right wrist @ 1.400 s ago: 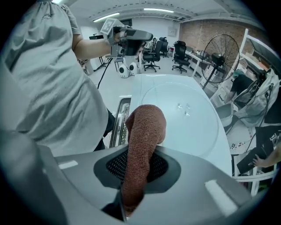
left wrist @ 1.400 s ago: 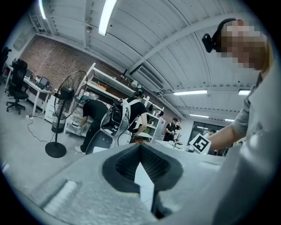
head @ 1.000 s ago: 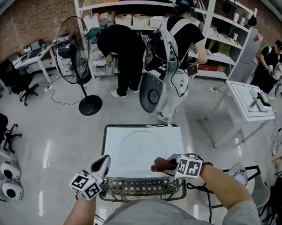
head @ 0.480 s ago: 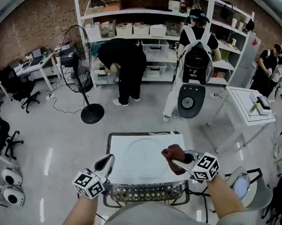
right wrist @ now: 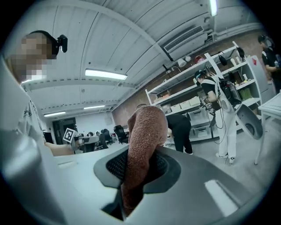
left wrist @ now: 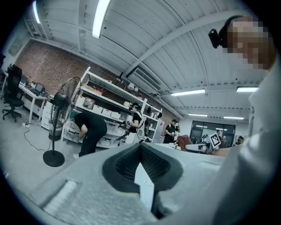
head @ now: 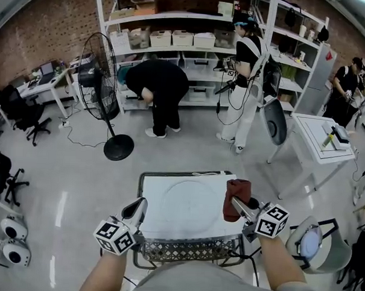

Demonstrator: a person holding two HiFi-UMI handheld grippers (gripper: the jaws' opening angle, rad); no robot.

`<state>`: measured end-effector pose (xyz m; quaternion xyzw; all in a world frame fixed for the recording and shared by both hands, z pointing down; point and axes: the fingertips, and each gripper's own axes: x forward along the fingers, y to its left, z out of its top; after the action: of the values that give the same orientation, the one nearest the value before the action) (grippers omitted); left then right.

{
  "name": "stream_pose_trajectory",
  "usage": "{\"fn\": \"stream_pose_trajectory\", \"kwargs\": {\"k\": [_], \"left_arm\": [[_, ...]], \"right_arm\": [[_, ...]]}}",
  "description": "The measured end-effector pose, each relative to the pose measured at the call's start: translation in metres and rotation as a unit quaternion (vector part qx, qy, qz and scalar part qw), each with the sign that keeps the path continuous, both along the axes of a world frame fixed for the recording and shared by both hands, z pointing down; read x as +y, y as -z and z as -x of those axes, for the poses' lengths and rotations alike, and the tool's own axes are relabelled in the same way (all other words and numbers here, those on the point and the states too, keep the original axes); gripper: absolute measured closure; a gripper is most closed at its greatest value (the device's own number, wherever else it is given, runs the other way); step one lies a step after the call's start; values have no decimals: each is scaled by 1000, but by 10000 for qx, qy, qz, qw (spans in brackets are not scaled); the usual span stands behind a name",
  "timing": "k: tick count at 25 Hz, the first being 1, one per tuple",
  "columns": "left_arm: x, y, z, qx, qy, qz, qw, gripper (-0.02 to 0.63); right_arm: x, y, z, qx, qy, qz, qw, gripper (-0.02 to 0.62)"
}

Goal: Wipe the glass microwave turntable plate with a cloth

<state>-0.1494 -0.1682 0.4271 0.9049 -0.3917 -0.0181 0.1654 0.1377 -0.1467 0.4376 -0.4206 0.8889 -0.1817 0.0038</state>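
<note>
The left gripper [head: 137, 207] hangs at the near left corner of the white tabletop [head: 152, 186], tilted upward. Its fingers are drawn together with nothing between them. It touches neither plate nor cloth, so it looks parked out of the way, leaving the wiping to the other side.

The round clear glass turntable plate [head: 189, 199] lies flat in the middle of the tabletop, faint against the white. A metal wire basket [head: 184, 247] sits along the edge nearest the person.

At the plate's right rim the reddish-brown terry cloth [head: 238, 189] is bunched and raised, seemingly lifted off the glass. The right gripper [head: 234, 202] has its fingers clamped on the cloth's lower part. In the right gripper view the free end stands up beyond the tips as a rounded wad. Gripping it low like this probably leaves a soft pad free to press on the glass without the fingers scraping it. The likely next move is to lower the wad onto the plate.
</note>
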Motion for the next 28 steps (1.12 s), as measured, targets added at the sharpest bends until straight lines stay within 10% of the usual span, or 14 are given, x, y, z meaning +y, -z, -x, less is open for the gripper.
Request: {"fn": "stream_pose_trajectory", "kwargs": {"k": [28], "left_arm": [[2,4,11,38,84,-5,10000,606]], "right_arm": [[-2,-12,0,198,-265,102,9994,531]]}}
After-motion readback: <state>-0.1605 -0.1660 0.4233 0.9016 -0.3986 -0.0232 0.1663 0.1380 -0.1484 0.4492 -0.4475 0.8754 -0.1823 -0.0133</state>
